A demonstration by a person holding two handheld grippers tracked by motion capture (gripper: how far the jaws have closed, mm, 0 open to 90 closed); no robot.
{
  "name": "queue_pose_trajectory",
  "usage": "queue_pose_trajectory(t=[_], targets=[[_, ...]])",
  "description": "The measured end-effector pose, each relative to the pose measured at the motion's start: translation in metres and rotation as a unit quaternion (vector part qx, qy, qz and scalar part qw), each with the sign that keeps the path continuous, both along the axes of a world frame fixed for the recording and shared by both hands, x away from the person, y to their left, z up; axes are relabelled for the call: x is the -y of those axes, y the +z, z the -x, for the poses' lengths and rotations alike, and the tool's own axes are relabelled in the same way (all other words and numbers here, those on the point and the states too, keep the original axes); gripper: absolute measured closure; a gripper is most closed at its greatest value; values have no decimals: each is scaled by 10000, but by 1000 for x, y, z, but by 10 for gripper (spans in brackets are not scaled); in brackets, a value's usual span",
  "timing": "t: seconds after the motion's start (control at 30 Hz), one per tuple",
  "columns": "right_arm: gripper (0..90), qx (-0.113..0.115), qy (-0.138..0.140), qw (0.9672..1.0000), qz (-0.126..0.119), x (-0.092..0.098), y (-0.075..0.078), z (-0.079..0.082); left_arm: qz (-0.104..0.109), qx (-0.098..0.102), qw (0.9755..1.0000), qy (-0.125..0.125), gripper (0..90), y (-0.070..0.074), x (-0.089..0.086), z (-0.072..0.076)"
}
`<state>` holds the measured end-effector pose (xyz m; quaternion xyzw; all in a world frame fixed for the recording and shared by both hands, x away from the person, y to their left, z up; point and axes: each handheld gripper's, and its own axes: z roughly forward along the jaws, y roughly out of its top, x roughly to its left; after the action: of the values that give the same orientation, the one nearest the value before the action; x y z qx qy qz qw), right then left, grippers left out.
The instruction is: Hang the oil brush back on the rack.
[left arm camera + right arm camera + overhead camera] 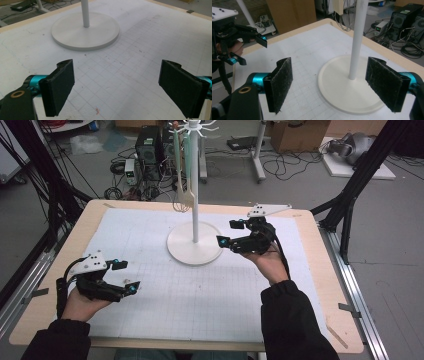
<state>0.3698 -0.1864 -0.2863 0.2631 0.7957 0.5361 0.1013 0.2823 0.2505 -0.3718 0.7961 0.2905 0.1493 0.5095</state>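
**Both tongs released near the stand**

Left black tongs (125, 275) hover released at seven o'clock over the white gridded surface (150, 245). Right black tongs (229, 233) gape empty, just beside the white round-based pole stand (194, 249), at its three o'clock. Pale utensils (184, 195) hang beyond.

The white stand (194, 240) rises mid-table as the sole obstacle; bare mat (200, 290) lies open around it.

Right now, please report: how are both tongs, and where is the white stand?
Left tongs open, empty, low over the white gridded mat. Right tongs open, empty, beside the white round-based stand, not touching. Pale utensils hang on it. Nothing between.
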Motion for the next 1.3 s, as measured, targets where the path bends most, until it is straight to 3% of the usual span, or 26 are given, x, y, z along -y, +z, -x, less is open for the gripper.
queue_pose_trajectory(t=[0.73, 1.3], targets=[[209, -40, -104, 9999, 33, 17, -29, 20, 59, -7, 9998, 172, 138, 0, -9, 2], [204, -95, -201, 9996, 195, 27, -52, 35, 43, -23, 9998, 179, 138, -1, -9, 1]])
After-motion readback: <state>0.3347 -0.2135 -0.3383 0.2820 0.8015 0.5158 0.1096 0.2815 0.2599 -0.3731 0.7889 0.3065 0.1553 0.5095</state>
